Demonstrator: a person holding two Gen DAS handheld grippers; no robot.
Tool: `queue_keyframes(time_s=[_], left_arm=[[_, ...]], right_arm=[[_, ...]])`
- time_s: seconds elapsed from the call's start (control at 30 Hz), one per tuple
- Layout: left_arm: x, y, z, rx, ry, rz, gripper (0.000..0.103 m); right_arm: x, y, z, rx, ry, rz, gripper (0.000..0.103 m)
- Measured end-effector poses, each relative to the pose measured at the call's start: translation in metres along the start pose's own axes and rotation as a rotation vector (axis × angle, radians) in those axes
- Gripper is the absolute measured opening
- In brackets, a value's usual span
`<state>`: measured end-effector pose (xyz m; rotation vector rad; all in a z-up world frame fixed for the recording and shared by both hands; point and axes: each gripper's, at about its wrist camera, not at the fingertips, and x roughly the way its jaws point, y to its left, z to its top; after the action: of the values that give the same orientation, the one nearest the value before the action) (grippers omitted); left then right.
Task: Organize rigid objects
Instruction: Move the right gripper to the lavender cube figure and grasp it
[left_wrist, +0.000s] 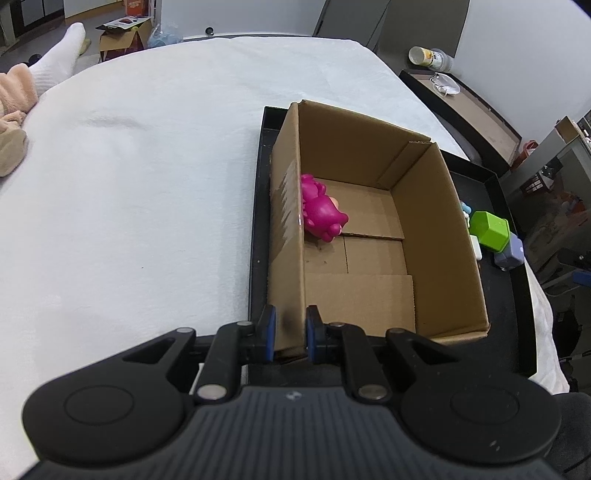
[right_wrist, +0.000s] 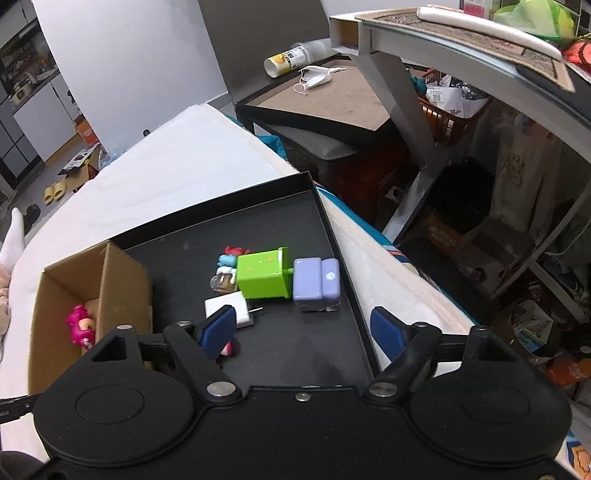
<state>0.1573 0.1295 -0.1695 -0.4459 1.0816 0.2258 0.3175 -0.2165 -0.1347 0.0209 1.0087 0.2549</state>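
Left wrist view, pink toy (left_wrist: 322, 211) lying flat, long axis along box wall (left_wrist: 287, 221)

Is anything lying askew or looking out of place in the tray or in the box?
Yes. The green cube toy lies tipped on its side in the black tray. The pink figure lies toppled against the cardboard box wall.

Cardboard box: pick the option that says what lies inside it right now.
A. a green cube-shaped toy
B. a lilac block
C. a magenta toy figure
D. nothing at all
C: the magenta toy figure lies on the floor of the cardboard box, against its left wall, while the green toy and the lilac block sit outside on the black tray.
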Motion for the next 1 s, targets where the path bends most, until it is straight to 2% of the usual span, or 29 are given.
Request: queue_keyframes(time_s=[0.07, 0.13, 0.37, 0.8, 0.9, 1.0], left_arm=[[0.0, -0.001, 0.0, -0.002, 0.001, 0.009, 0.014], [0.0, -0.003, 0.001, -0.001, 0.003, 0.019, 0.014], [0.001, -0.001, 0.001, -0.019, 0.015, 0.024, 0.014], [0.008, -0.005, 0.003, -0.007, 0.031, 0.046, 0.014], [0.008, -0.005, 0.003, -0.009, 0.03, 0.041, 0.014], [0.008, -0.003, 0.003, -0.007, 0.028, 0.037, 0.014]], right_arm=[[0.009, -0.003, 0.002, -0.001, 0.01, -0.002, 0.069], [0.02, -0.006, 0.004, 0.003, 0.031, -0.003, 0.066], [0.057, -0.017, 0.012, 0.042, 0.08, -0.006, 0.066], [0.091, -0.017, 0.019, 0.022, 0.129, -0.049, 0.065], [0.101, -0.015, 0.018, 0.01, 0.146, -0.05, 0.063], [0.106, -0.011, 0.017, -0.018, 0.15, -0.075, 0.054]])
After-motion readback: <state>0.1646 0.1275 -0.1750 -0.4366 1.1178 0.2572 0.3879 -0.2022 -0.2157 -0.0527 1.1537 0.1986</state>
